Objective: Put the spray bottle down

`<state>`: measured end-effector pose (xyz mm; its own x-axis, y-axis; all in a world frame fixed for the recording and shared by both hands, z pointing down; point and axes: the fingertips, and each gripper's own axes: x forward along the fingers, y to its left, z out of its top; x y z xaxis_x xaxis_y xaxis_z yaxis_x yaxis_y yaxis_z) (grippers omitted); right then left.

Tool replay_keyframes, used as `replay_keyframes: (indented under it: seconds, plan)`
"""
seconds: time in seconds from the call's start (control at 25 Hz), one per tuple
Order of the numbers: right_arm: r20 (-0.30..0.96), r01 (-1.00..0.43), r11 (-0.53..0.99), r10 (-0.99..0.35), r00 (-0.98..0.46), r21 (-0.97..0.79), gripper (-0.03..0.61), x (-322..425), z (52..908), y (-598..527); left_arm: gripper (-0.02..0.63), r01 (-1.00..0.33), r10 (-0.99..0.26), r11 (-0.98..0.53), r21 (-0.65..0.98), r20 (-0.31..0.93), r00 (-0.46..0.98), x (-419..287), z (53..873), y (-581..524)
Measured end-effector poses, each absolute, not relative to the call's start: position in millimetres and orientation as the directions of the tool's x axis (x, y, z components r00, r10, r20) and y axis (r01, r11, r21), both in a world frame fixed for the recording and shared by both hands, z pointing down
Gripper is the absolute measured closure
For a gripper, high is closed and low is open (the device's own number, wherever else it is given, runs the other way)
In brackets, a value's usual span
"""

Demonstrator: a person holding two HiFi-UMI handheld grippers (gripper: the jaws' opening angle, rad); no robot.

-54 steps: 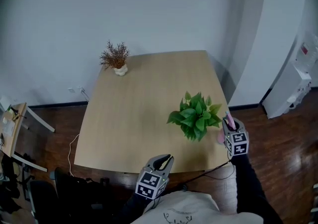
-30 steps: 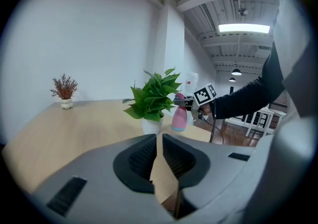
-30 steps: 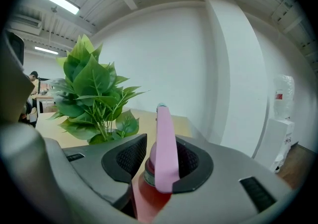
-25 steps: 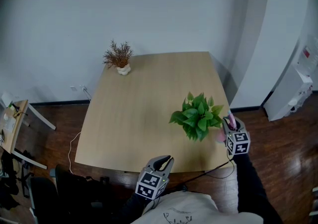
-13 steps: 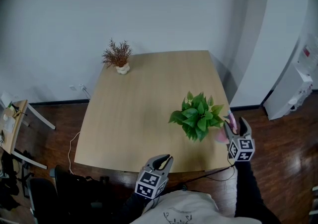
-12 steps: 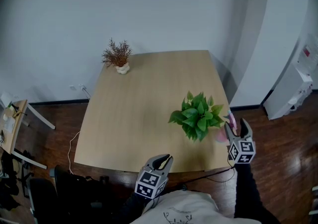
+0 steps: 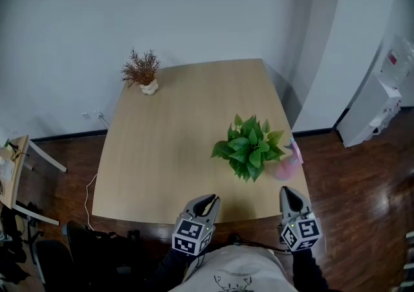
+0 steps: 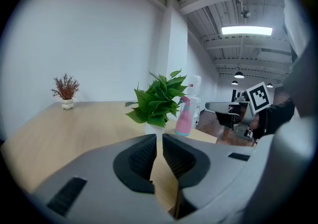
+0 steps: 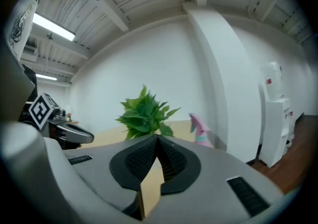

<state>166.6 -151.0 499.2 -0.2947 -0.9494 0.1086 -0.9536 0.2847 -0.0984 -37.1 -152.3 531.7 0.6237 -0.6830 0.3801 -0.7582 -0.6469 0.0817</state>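
Observation:
The pink spray bottle [image 7: 289, 162] stands upright by the right edge of the wooden table [image 7: 174, 142], next to a green potted plant [image 7: 249, 155]. Nothing holds it. My right gripper [image 7: 285, 192] is shut and empty at the near table edge, well back from the bottle. In the right gripper view the bottle [image 9: 200, 130] shows beyond the closed jaws, right of the plant [image 9: 144, 113]. My left gripper [image 7: 207, 202] hovers at the near edge, shut with nothing in it. The left gripper view has the bottle [image 8: 183, 117] far ahead to the right.
A dried plant in a white pot [image 7: 142, 72] sits at the table's far left corner. A white water dispenser [image 7: 375, 100] stands on the floor to the right, and a small side table [image 7: 13, 168] to the left.
My right gripper opened off the spray bottle, drew back to the near table edge and shut empty. The bottle stays standing on the table. The left gripper kept still.

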Motion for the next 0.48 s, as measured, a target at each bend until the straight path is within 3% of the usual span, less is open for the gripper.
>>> replay_keyframes:
  seconds: [0.28,0.48]
  plan:
    - [0.117,-0.815,0.556,-0.809,-0.576,-0.166,0.577,66.4,480.3,-146.8,0.565,-0.767,-0.696,-0.632,0.113,0.353,0.626,-33.9,512.8,-152.7]
    - [0.103,-0.739,0.655,-0.734,-0.672,-0.158,0.577,20.6,466.5,-152.5,0.565,-0.779,-0.711,-0.615,0.118,0.342,0.614,-41.0,498.6,-152.0]
